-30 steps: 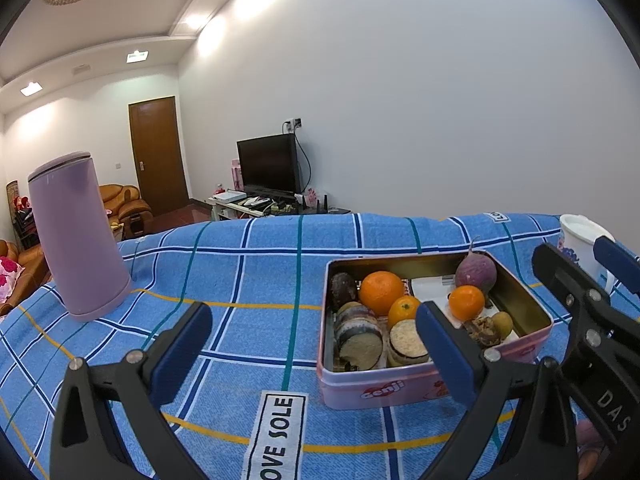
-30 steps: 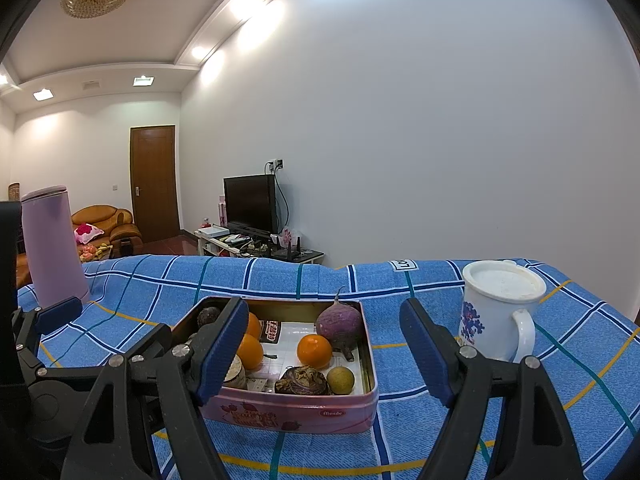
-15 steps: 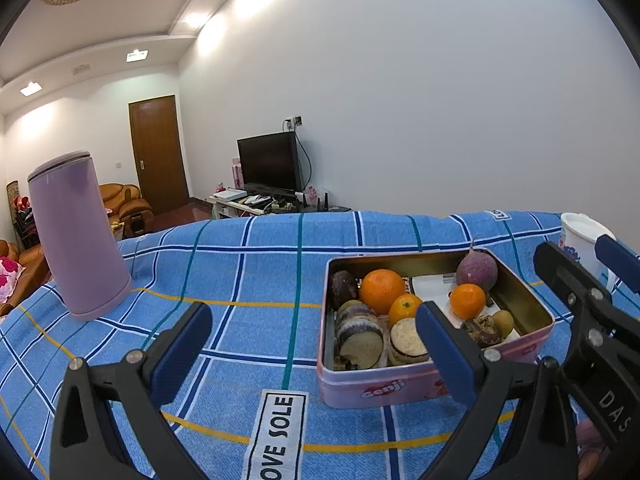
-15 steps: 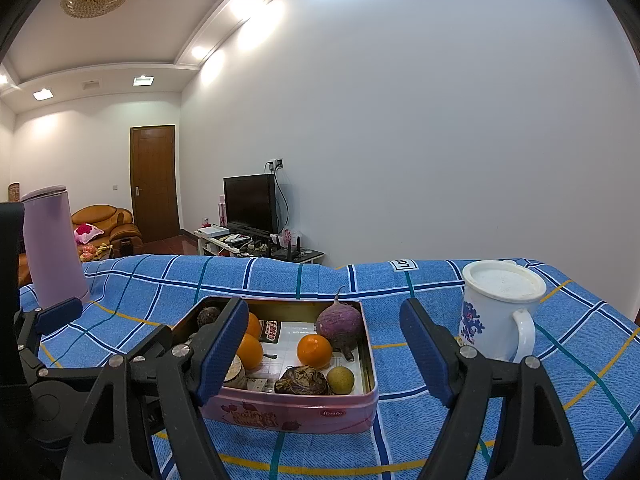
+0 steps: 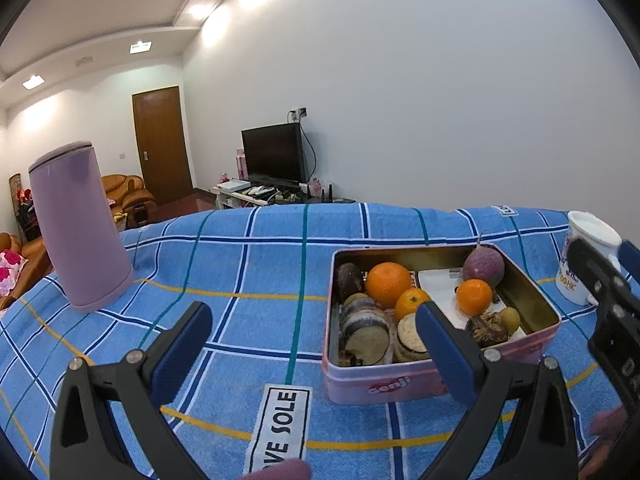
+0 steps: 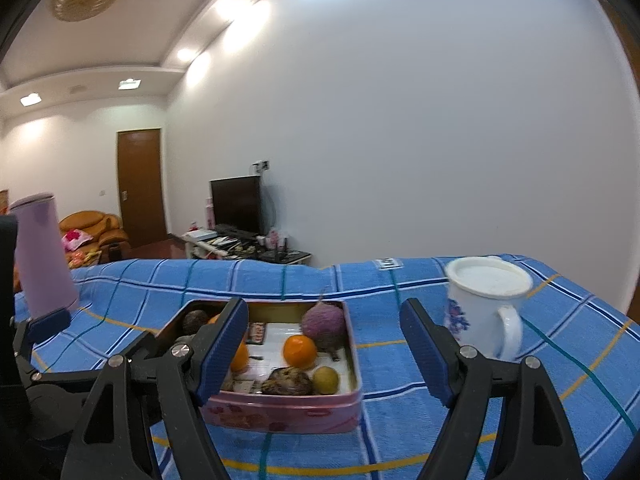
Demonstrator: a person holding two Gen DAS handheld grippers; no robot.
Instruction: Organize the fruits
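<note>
We hold both claws released, left claw [image 5: 312,326] and right claw [image 6: 322,340], near the pink tin [image 5: 400,382] of fruit on the tabletop [image 5: 248,280].

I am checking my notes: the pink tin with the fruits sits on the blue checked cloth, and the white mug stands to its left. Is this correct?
Not quite: the white mug stands to the right of the pink tin, as the right wrist view shows. The tin does sit on the blue checked cloth.
</note>
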